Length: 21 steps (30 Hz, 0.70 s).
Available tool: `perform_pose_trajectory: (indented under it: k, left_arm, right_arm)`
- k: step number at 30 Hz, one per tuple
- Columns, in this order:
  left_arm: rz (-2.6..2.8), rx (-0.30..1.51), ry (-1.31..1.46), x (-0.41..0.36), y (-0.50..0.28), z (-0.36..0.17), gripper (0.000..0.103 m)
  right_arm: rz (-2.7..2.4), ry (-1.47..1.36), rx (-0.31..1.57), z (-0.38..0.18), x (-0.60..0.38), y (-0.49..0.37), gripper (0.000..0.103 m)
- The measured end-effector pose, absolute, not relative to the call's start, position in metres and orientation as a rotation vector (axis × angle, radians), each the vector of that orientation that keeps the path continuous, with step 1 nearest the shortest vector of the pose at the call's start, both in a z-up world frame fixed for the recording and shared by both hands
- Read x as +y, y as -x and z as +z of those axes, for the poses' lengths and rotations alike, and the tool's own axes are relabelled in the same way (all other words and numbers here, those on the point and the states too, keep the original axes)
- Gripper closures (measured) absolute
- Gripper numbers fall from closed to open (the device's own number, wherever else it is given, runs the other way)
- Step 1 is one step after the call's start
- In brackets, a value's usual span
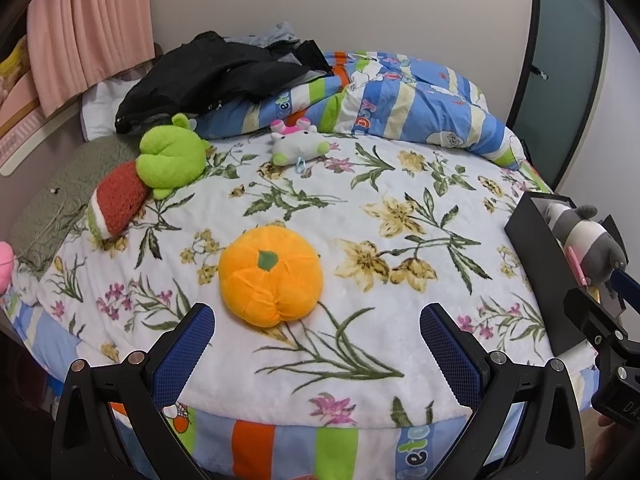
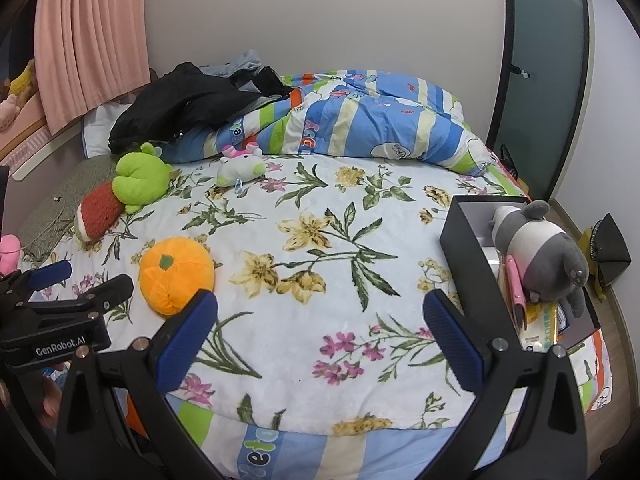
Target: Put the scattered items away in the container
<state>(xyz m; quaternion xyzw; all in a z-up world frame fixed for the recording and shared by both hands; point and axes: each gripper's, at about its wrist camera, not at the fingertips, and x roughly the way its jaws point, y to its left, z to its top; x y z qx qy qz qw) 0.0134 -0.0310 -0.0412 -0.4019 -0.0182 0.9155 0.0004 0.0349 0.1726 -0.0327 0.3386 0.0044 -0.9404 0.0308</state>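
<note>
An orange pumpkin plush (image 1: 271,276) lies on the floral blanket, just ahead of my open, empty left gripper (image 1: 318,350); it also shows in the right wrist view (image 2: 176,275). A green plush (image 1: 172,156) with a red watermelon plush (image 1: 118,200) and a white plush with pink ears (image 1: 298,145) lie farther back. A black box (image 2: 472,256) at the bed's right edge holds a grey-and-white plush (image 2: 536,248), a pink pen and packets. My right gripper (image 2: 320,340) is open and empty over the blanket, left of the box.
A striped quilt (image 2: 360,120) and black clothes (image 2: 192,100) are piled at the back of the bed. A pink curtain (image 2: 92,40) hangs at left, a glass door (image 2: 548,80) at right. A pink plush (image 2: 8,252) sits at the left edge.
</note>
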Motion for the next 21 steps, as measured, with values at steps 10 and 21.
perform_pose_trajectory:
  k: [10, 21]
  left_arm:
    - [2.839, -0.065, 1.306, -0.035, -0.001, -0.046, 0.001]
    - [2.706, 0.030, 1.235, 0.034, 0.008, -0.040, 0.001]
  right_arm:
    - [-2.871, -1.075, 0.016, -0.043, 0.164, -0.029, 0.000]
    - [-2.961, -1.126, -0.055, -0.046, 0.219, -0.038, 0.000]
